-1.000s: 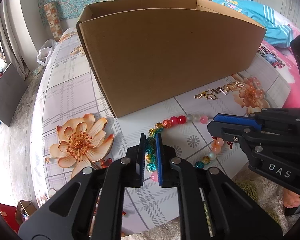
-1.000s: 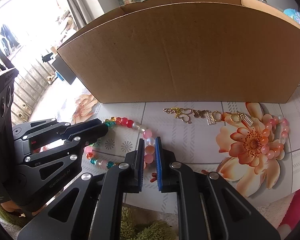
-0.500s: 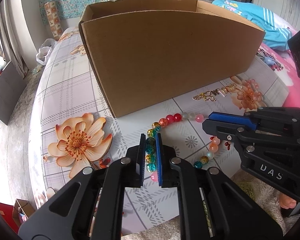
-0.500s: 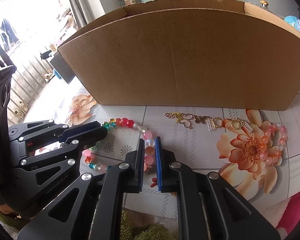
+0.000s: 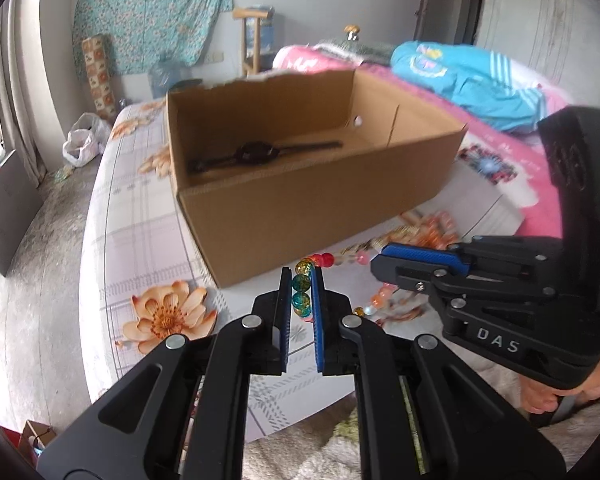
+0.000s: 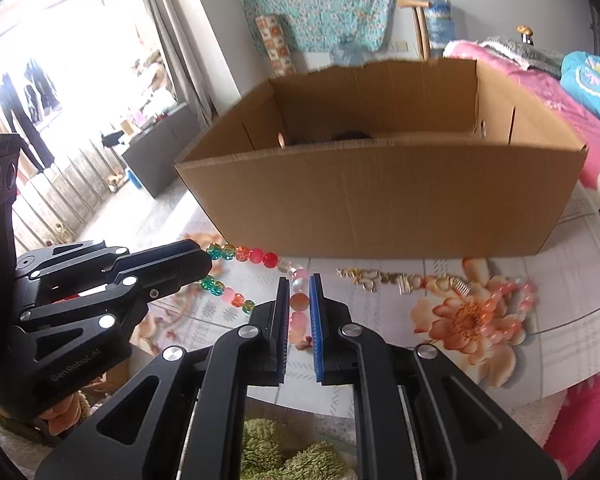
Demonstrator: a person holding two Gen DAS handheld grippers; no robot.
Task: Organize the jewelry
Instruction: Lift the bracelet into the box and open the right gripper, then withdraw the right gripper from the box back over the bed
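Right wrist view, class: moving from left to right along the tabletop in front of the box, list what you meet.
Left gripper → colourful bead bracelet, clamped in both grippers → right gripper → gold chain → pink bead bracelet on the printed orange flower.

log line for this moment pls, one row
phase: carry | left gripper: shut on bead bracelet | right gripper: shut on bead bracelet | target: cardboard box, open | gold chain: on table
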